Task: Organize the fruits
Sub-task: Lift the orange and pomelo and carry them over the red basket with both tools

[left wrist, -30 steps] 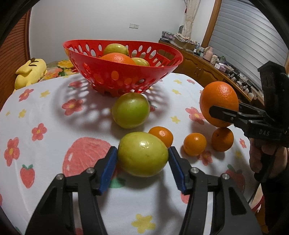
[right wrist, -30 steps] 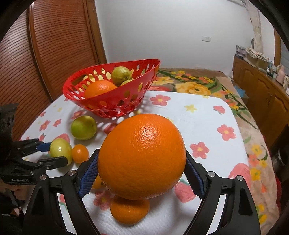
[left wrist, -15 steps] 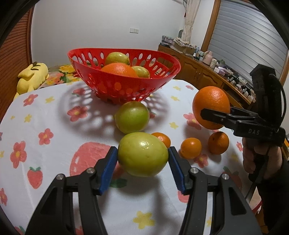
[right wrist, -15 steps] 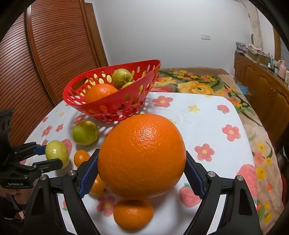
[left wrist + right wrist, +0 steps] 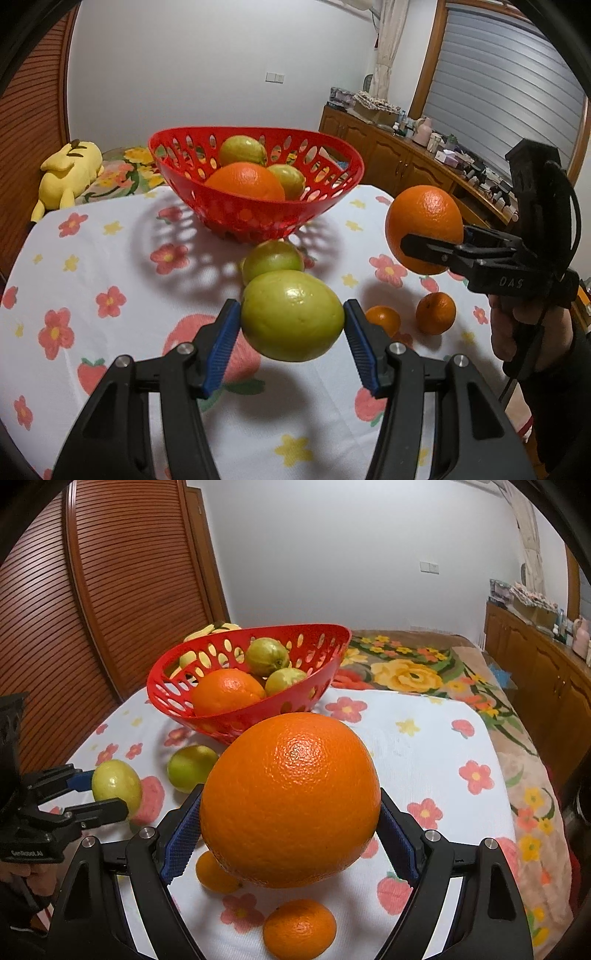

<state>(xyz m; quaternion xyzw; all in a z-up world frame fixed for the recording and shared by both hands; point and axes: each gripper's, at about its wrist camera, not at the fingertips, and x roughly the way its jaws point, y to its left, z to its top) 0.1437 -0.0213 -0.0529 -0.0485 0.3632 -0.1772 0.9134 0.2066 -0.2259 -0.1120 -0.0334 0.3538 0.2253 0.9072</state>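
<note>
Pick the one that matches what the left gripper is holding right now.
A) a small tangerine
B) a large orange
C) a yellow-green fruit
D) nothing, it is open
C: the left gripper is shut on the yellow-green fruit, lifted above the tablecloth, while the right gripper holds the large orange.

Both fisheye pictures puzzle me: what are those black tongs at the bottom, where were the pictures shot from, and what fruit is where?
They are hand-held grippers, one per hand, each carrying a camera that looks along its fingers. In the left wrist view the left gripper clamps a green fruit; in the right wrist view the right gripper clamps a large orange. Each gripper also shows in the other's picture. On the flowered tablecloth stand a red basket with fruit inside, another green fruit and small oranges.
</note>
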